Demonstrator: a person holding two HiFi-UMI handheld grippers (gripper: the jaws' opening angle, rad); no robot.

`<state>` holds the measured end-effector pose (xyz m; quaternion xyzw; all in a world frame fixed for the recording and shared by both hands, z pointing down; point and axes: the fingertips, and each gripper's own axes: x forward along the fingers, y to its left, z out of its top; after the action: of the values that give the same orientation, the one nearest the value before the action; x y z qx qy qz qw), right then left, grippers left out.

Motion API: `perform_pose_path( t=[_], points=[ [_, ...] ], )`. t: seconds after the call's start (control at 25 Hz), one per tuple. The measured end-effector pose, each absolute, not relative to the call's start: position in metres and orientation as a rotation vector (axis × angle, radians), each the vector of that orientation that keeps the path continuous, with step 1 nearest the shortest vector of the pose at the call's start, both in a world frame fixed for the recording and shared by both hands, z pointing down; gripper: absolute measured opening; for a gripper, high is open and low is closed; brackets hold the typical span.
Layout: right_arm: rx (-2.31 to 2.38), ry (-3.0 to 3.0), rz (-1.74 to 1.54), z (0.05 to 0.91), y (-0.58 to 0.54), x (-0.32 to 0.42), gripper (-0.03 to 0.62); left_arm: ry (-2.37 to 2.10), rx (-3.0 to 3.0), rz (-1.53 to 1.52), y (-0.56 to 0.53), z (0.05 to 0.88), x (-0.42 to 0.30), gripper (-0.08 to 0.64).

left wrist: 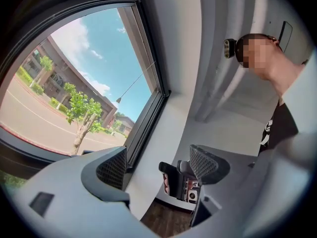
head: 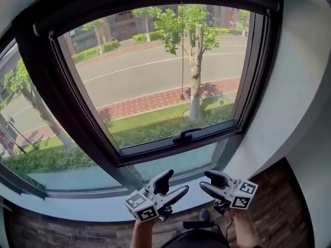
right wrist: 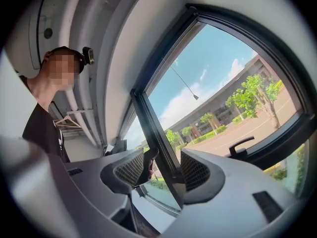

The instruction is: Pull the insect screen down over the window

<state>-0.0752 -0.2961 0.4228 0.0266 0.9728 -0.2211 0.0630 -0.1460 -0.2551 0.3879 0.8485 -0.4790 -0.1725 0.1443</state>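
Cord (head: 182,61) hanging across window (head: 145,71), handle (head: 186,135) below (black)

Tree (head: 196,71), road (head: 155,71), brick pavement (head: 150,103)

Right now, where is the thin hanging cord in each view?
Head view: cord hangs down the pane's upper middle, from the top.
Left gripper view: cord slants across the sky, near the frame's right side.
Right gripper view: cord slants across the sky, upper centre.
Shared landmark: black window frame.
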Motion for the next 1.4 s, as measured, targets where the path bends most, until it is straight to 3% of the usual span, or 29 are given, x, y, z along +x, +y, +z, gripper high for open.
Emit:
perform_pose_path(
  t=[0.76,1.08,1.4],
  points=[
    [0.556,2.91,-0.434,0.356,-0.442,-0.092,0.219,-1.959,2.402,-0.095,-0.38,0.326,-0.149,0.422],
    [0.509,2.921,0.001,0.283,-0.455,-0.085,0.219,-2.119,2.655,0.176,-0.423,0.256,-0.144,0.423],
    [0.302,2.918,0.616,0.226,-0.495,-0.143,0.219,-2.446,2.75,0.57,-0.433,0.163,-0.202,0.423]
  ],
)
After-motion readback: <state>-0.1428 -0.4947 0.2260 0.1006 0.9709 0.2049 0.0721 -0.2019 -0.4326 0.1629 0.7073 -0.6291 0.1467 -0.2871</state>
